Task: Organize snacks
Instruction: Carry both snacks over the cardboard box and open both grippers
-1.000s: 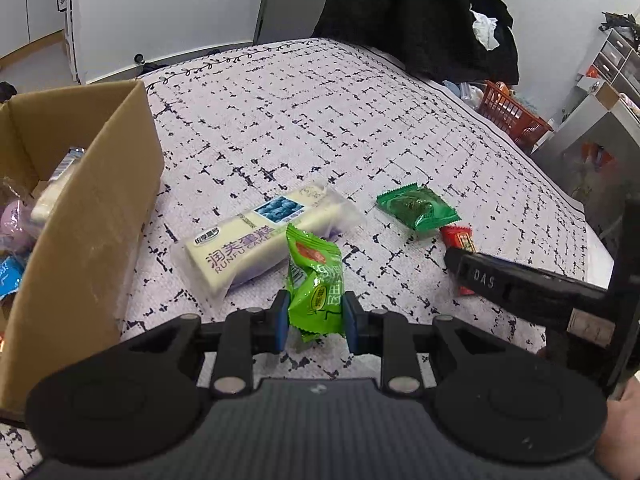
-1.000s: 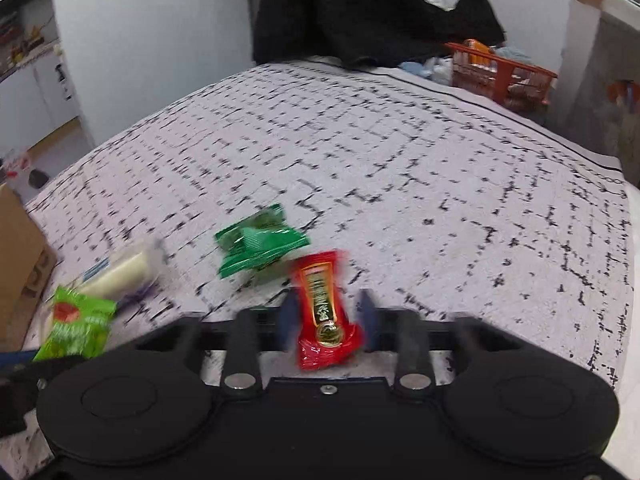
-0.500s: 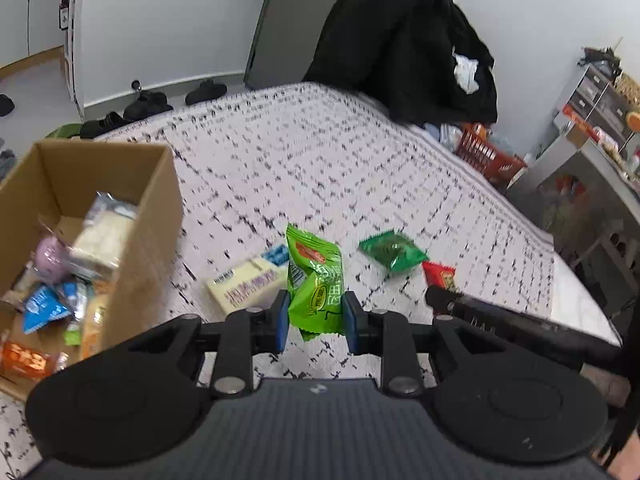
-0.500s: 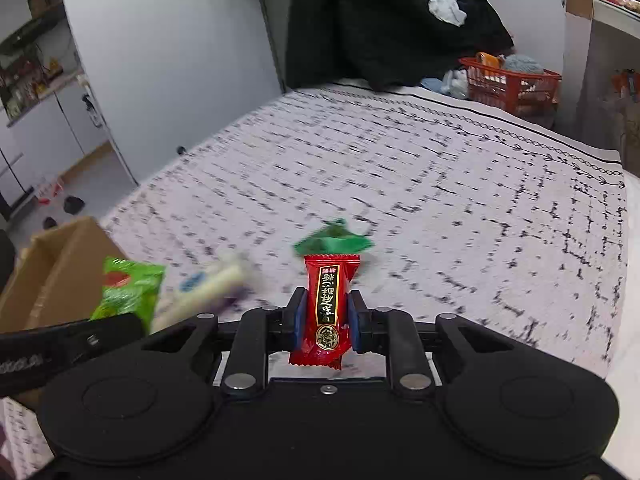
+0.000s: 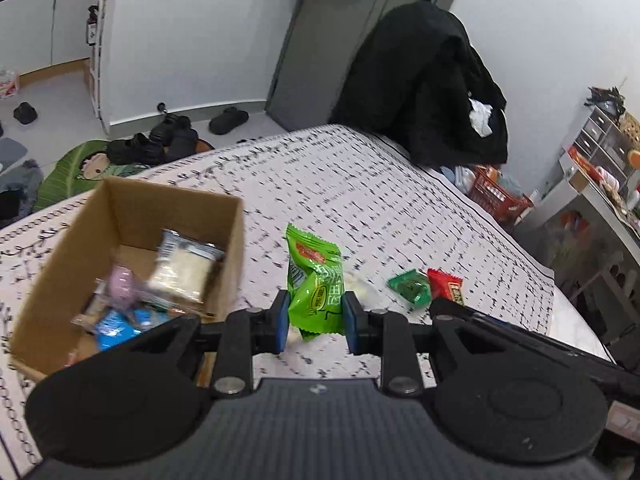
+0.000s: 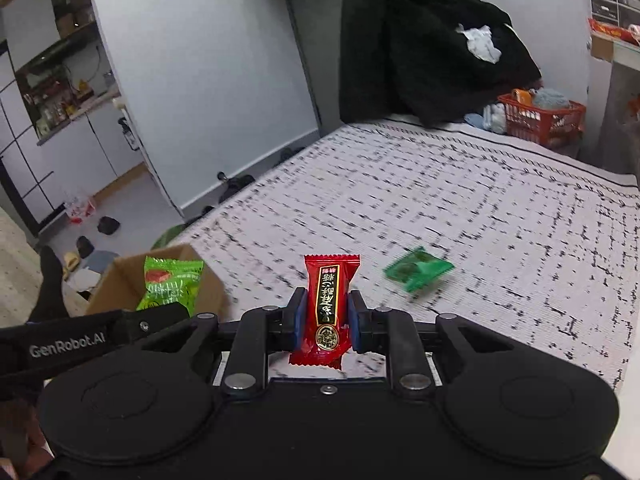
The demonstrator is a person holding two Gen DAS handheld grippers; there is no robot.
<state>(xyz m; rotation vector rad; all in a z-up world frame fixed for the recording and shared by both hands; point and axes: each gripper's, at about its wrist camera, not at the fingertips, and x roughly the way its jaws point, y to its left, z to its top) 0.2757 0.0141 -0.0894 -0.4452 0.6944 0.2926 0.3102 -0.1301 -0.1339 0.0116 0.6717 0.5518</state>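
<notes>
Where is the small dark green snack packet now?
The small dark green snack packet lies on the patterned bedcover, to the right of the red candy wrapper in the right wrist view.

Home bedroom: patterned bed cover [image 5: 360, 208], black coat [image 5: 420, 88] hung by door [image 5: 320, 40], shoes [image 5: 160, 140] left on floor.

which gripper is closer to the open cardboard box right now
Left. The left gripper, holding a light green snack packet, hangs beside the brown cardboard box; the right gripper, holding a red candy wrapper, sits farther off.
</notes>
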